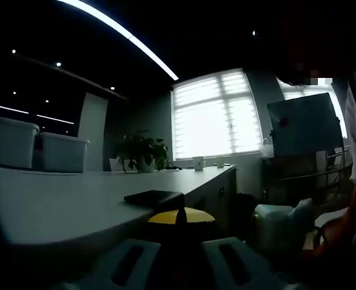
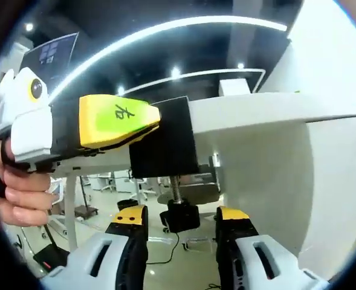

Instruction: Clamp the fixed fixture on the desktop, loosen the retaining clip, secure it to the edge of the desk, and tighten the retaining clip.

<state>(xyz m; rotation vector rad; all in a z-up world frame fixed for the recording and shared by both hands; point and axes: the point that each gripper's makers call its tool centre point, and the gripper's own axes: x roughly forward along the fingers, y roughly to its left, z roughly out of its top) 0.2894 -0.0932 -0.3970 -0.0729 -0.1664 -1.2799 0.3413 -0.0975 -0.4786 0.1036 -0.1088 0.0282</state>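
Black clamp fixture (image 2: 164, 145) on desk edge (image 2: 274, 109), gripped by left gripper (image 2: 120, 124); screw knob (image 2: 179, 215) hanging downward between parted, empty right gripper (image 2: 181, 226) jaws.

Black clamp fixture (image 2: 163, 145) straddling desk edge (image 2: 268, 109).

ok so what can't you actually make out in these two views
- Left gripper, left gripper view: its tips are dark against the black clamp, so its grip there is unclear.
- Clamp screw, right gripper view: its top is hidden behind the clamp body.
- Knob: contact with the right gripper is unclear.
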